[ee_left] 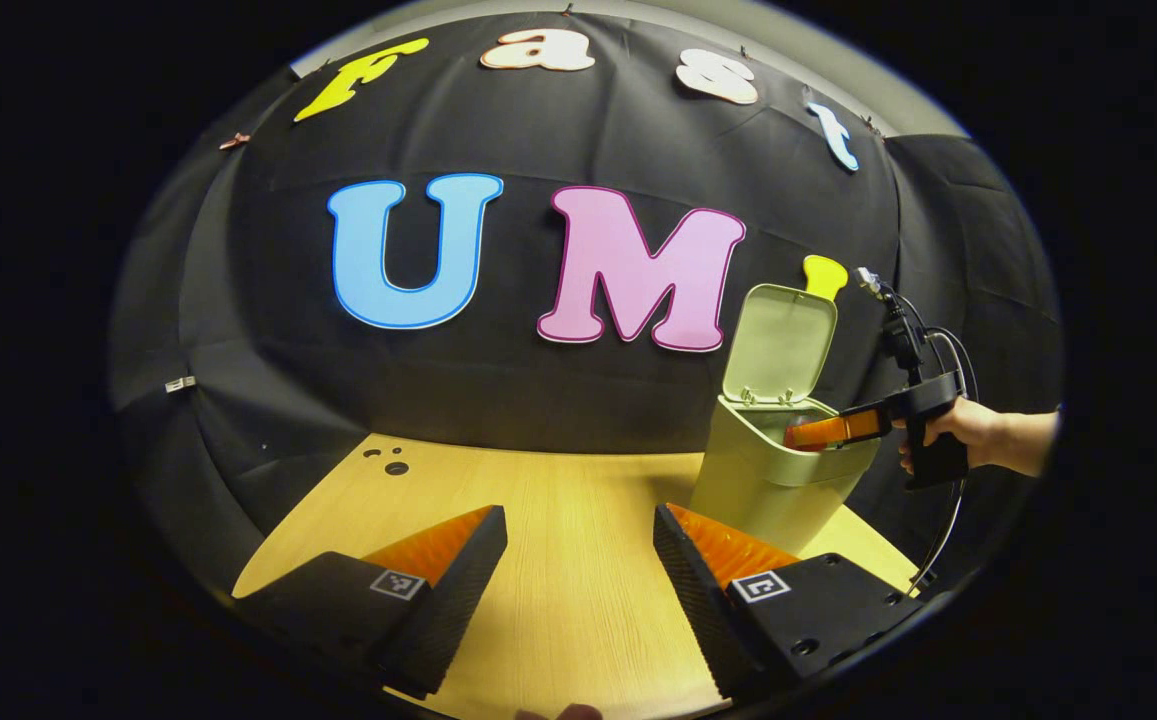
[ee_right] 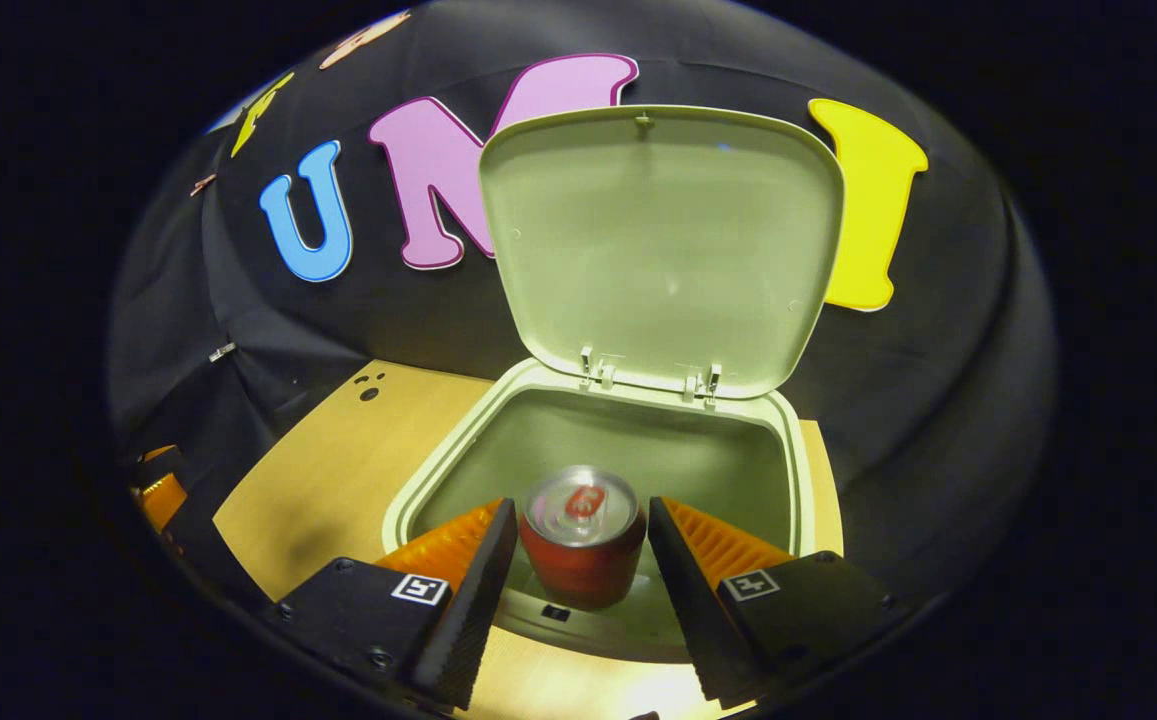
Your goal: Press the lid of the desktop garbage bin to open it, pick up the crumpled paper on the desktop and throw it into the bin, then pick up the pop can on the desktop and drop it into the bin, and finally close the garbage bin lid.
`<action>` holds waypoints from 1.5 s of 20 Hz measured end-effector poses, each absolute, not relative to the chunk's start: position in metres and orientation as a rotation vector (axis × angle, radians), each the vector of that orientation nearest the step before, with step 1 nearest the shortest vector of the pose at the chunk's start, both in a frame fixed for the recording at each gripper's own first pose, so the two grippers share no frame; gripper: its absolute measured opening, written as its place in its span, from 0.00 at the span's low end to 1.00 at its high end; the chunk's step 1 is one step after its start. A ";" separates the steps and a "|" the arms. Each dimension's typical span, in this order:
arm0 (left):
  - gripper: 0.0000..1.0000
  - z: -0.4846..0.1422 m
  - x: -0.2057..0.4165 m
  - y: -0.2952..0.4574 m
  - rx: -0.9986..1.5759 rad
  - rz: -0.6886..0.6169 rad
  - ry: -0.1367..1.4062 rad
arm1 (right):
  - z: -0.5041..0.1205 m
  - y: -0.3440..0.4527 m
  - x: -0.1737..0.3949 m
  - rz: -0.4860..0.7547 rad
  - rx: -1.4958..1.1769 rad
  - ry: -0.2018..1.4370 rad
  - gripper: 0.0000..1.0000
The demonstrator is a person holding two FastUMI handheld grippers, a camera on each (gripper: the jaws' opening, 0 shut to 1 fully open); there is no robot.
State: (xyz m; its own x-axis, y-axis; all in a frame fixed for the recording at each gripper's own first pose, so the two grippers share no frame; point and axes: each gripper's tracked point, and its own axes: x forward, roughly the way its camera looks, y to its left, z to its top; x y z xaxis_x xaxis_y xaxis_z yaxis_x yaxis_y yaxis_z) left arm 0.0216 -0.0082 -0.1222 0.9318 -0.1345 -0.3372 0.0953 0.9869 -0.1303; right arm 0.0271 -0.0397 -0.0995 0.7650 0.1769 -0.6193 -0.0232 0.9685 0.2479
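The pale green bin [ee_right: 798, 470] stands with its lid [ee_right: 658, 250] swung up and its mouth facing me. A red pop can [ee_right: 583, 550] hangs upright over the mouth, just inside the front rim, and looks blurred. My right gripper [ee_right: 583, 545] is open; its fingertips flank the can with a slim gap on each side. In the left gripper view the bin [ee_left: 768, 480] sits at the right of the table, lid [ee_left: 780, 345] up, with the right gripper [ee_left: 806, 436] reaching over its rim from the right. My left gripper [ee_left: 580, 545] stands open over bare wood.
A light wooden table [ee_left: 558, 490] carries the bin near its right rear corner, with small holes [ee_left: 388, 462] at its back left. A hand [ee_left: 958, 425] and a trailing cable [ee_left: 943, 540] lie to the right of the bin. Black cloth walls close in behind.
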 end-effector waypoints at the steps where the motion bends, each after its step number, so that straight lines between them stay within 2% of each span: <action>1: 0.95 -0.121 0.022 -0.008 -0.118 -0.116 0.353 | -0.100 -0.040 0.027 0.108 0.233 0.694 0.83; 12: 0.95 -0.124 0.018 -0.009 -0.129 -0.122 0.361 | -0.076 -0.050 0.018 0.070 0.258 0.622 0.83; 19: 0.95 -0.121 0.013 -0.012 -0.124 -0.140 0.357 | -0.011 -0.057 0.016 0.080 0.317 0.460 0.88; 25: 0.95 -0.117 0.010 -0.017 -0.119 -0.155 0.349 | 0.052 -0.085 0.027 0.017 0.262 0.310 0.90; 30: 0.95 -0.115 0.004 -0.017 -0.109 -0.157 0.347 | 0.079 -0.097 0.054 -0.037 0.168 0.232 0.90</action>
